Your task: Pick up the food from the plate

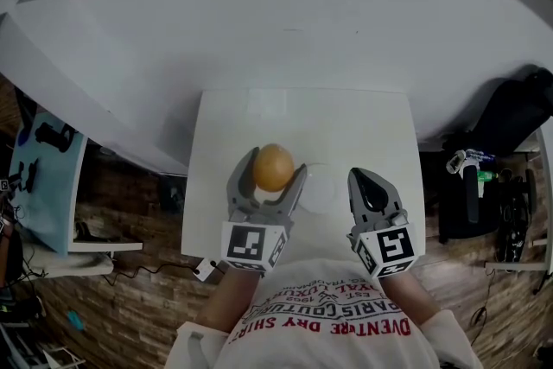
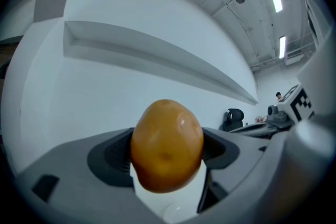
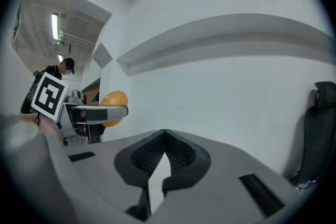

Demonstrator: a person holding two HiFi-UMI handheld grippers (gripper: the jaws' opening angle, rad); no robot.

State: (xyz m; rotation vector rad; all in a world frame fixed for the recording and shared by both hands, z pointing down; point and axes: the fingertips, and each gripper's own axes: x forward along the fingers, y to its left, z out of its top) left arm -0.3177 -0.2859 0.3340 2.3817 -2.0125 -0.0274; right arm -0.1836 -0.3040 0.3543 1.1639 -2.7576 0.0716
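An orange, egg-shaped piece of food (image 1: 273, 167) is held above the white table (image 1: 225, 125), with my left gripper (image 1: 270, 176) shut on it. In the left gripper view the food (image 2: 167, 145) fills the space between the grey jaws. A white round plate (image 1: 319, 188) lies on the table just right of the food, partly hidden by the left jaw. My right gripper (image 1: 371, 185) hovers to the plate's right, shut and holding nothing; its jaw tips (image 3: 165, 134) meet. From the right gripper view the food (image 3: 113, 106) shows at the left in the other gripper.
A white wall rises behind the table. A black office chair (image 1: 518, 112) stands to the right with a cluttered shelf (image 1: 488, 194) beside it. A pale blue surface (image 1: 43, 177) with dark tools sits at the left. Wooden floor surrounds the table.
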